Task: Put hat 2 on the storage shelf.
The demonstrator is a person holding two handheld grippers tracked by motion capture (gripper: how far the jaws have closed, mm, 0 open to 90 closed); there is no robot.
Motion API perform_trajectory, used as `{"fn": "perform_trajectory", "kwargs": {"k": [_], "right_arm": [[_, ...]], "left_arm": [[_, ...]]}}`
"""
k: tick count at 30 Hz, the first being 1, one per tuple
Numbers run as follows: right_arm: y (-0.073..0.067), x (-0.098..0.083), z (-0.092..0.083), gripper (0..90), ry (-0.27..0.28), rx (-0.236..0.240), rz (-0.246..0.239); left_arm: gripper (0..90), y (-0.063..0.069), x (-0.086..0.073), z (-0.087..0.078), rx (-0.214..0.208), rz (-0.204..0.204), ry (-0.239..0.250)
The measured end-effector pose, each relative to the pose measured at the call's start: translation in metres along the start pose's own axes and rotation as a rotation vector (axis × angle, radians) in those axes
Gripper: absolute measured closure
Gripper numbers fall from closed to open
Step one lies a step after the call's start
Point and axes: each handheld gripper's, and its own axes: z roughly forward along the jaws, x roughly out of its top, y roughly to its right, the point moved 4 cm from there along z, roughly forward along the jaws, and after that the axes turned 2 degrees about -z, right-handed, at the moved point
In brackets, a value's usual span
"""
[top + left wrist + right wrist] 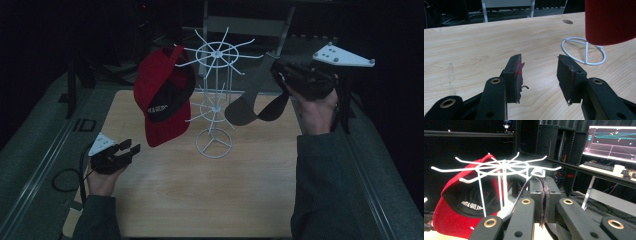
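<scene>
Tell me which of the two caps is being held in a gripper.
The dark grey cap, right of the white wire rack: the right gripper is clamped on it. The red cap hangs on the rack's left side, with no gripper on it.

the white wire rack (215,95) stands mid-table, its prongs spreading on every side at two levels. a red cap (162,95) hangs off its left prongs and blocks that flank; a dark cap (255,102) hangs at the right prongs. the near half of the table (210,195) lies bare, with free passage around the rack's ring base (584,51).
</scene>
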Motion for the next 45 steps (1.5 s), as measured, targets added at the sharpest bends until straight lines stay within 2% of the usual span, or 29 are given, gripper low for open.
{"fn": "perform_trajectory", "kwargs": {"k": [29, 41, 45], "right_arm": [[0.000, -0.001, 0.018, 87.4, -0.040, 0.035, 0.009], [0.000, 0.004, 0.022, 87.0, -0.047, 0.029, 0.002], [0.001, 0.003, 0.025, 87.0, -0.067, 0.029, -0.004]], "left_arm": [[55.9, 0.000, 0.000, 0.001, -0.002, 0.000, -0.002], [55.8, 0.000, 0.000, 0.001, -0.001, -0.002, 0.001], [55.8, 0.000, 0.000, 0.000, -0.001, 0.000, 0.000]]}}
